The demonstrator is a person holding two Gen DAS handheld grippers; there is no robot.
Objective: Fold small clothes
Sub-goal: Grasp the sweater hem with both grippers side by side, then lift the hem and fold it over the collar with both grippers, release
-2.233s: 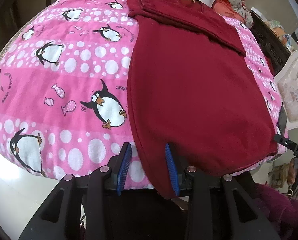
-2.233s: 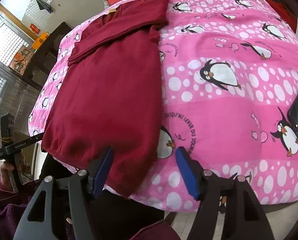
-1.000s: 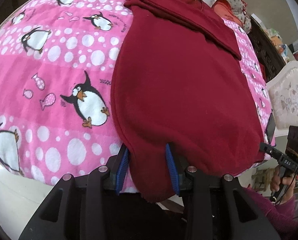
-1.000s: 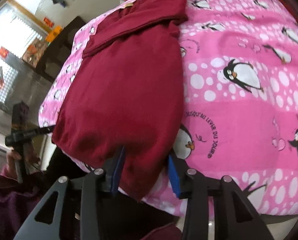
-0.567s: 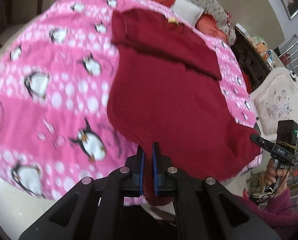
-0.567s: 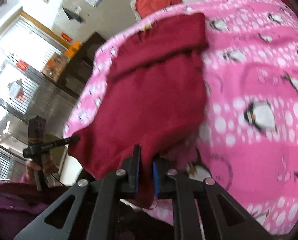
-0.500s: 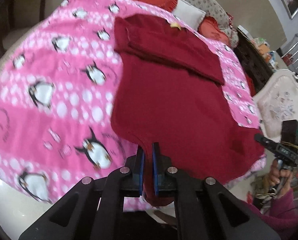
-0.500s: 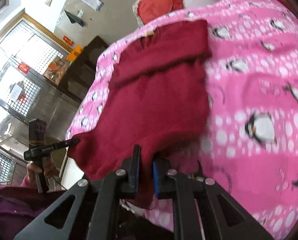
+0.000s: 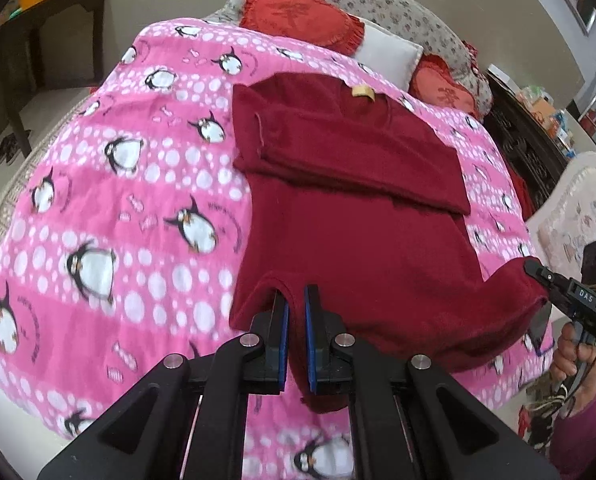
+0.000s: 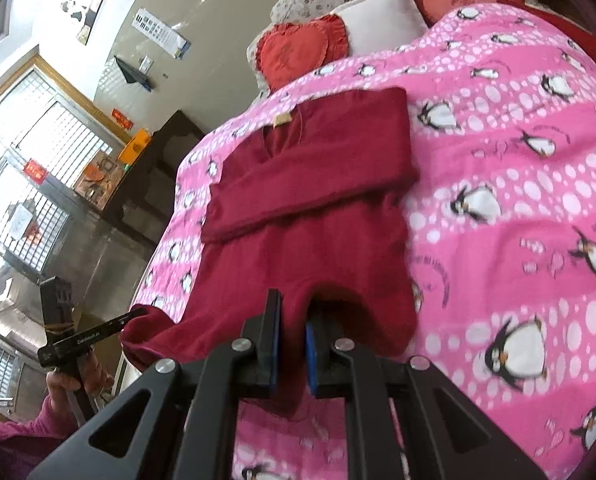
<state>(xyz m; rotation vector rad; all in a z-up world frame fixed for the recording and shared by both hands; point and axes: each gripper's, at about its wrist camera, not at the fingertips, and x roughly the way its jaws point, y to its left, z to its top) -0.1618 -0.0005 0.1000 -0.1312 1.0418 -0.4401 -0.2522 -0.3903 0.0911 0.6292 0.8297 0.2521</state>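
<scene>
My left gripper (image 9: pixel 294 312) jaws clenched on red sweater (image 9: pixel 358 220) hem corner; my right gripper (image 10: pixel 292 324) jaws likewise; hem raised off pink penguin blanket (image 9: pixel 118 200).

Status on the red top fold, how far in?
Done: sleeves lie folded across the red top near its collar. In hand: left gripper and right gripper are each shut on a bottom hem corner, lifted off the penguin blanket. Left: carrying the hem toward the collar, then releasing.
</scene>
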